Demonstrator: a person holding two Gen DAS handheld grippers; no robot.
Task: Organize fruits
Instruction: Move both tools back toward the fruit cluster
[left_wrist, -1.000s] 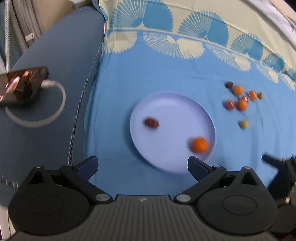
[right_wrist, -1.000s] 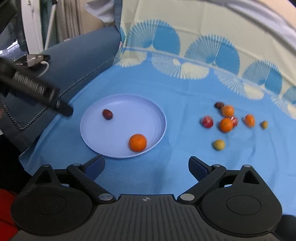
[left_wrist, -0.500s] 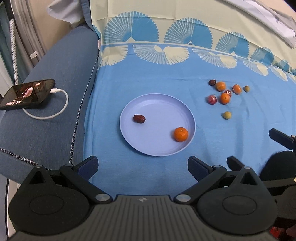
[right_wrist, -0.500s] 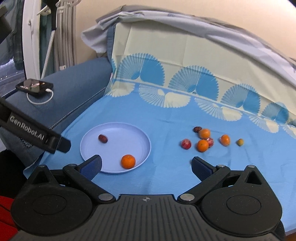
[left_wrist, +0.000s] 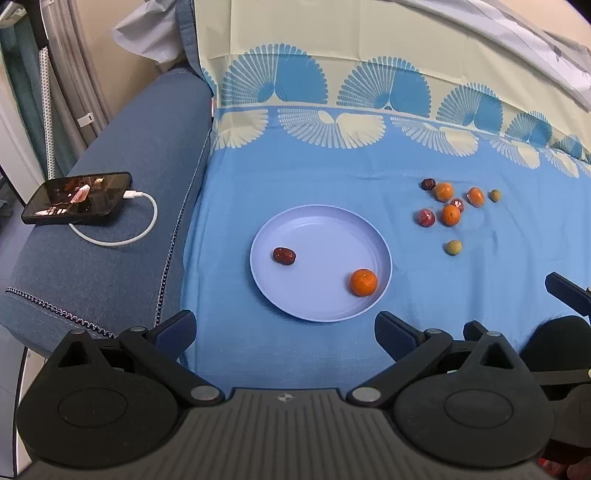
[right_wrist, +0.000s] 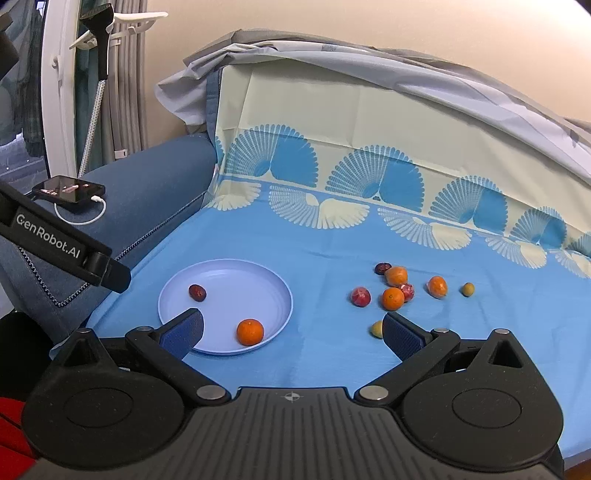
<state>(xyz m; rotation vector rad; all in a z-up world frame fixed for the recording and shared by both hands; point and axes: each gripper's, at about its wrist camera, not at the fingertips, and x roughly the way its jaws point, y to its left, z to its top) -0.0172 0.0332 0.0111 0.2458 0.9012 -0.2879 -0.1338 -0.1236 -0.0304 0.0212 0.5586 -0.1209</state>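
A lilac plate (left_wrist: 314, 229) (right_wrist: 221, 273) lies on the blue cloth and holds an orange mandarin (left_wrist: 363, 282) (right_wrist: 250, 331) and a dark red date (left_wrist: 283, 255) (right_wrist: 197, 292). Several loose fruits lie in a cluster to its right: mandarins (left_wrist: 450, 214) (right_wrist: 393, 298), red fruits (left_wrist: 425, 217) (right_wrist: 360, 296), a dark date (left_wrist: 428, 183) and small green ones (left_wrist: 453, 247) (right_wrist: 468, 289). My left gripper (left_wrist: 284, 328) is open and empty, held back above the plate's near edge. My right gripper (right_wrist: 291, 330) is open and empty, near the front of the cloth.
A phone (left_wrist: 77, 197) (right_wrist: 68, 189) on a white charging cable (left_wrist: 122, 238) lies on the blue sofa arm at the left. The patterned cloth rises up the sofa back behind the fruits. The other gripper's body shows at each view's side edge.
Both grippers have pulled back and up from the plate, so more of the sofa and cloth shows. The fruits and plate have not moved.
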